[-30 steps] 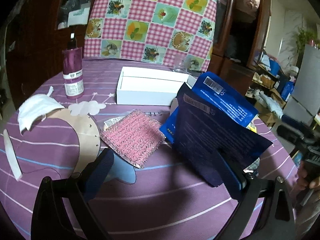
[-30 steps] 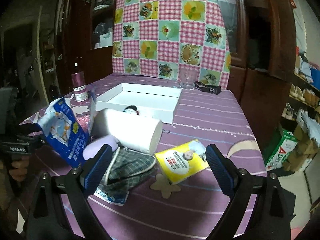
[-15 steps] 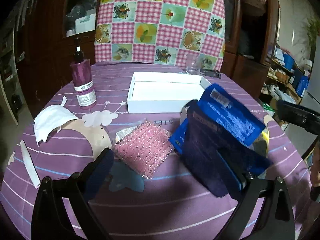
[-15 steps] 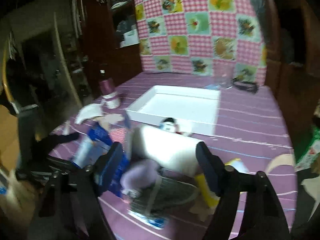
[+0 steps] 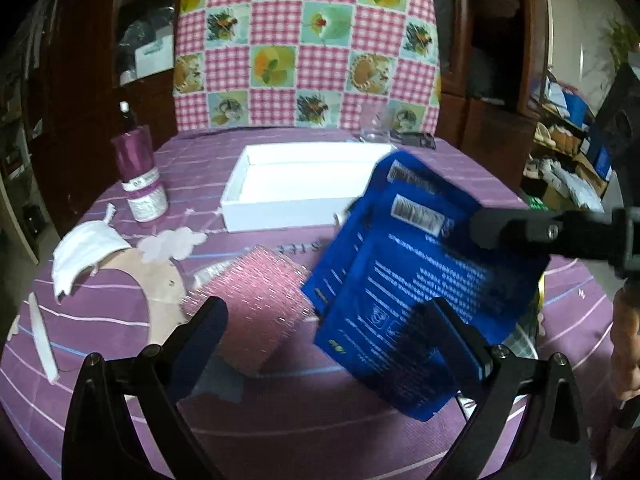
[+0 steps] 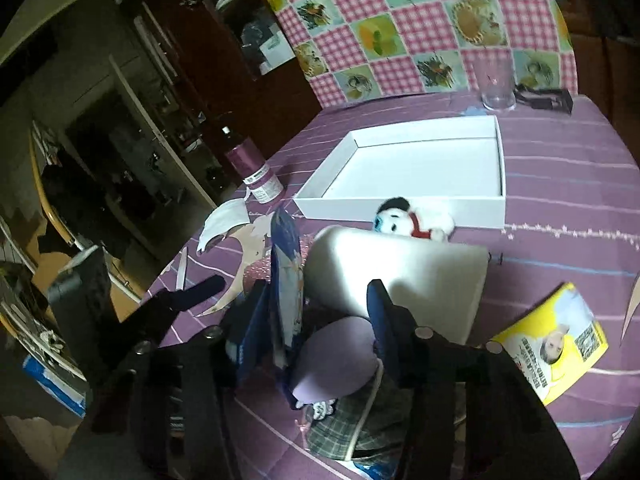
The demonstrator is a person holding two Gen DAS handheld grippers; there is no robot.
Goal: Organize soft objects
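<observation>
The right gripper (image 6: 316, 320) is closing its jaws around the upright blue printed packet (image 6: 286, 280), which stands between them; whether the pads press yet cannot be told. The left gripper (image 5: 324, 344) stands open, the same packet (image 5: 416, 280) leaning against its right finger. Just beyond lie a lilac soft pad (image 6: 336, 360), a white foam roll (image 6: 400, 268) and a pink glittery cloth (image 5: 256, 300). Farther back a small plush toy (image 6: 412, 222) touches the white shallow box (image 6: 404, 164).
</observation>
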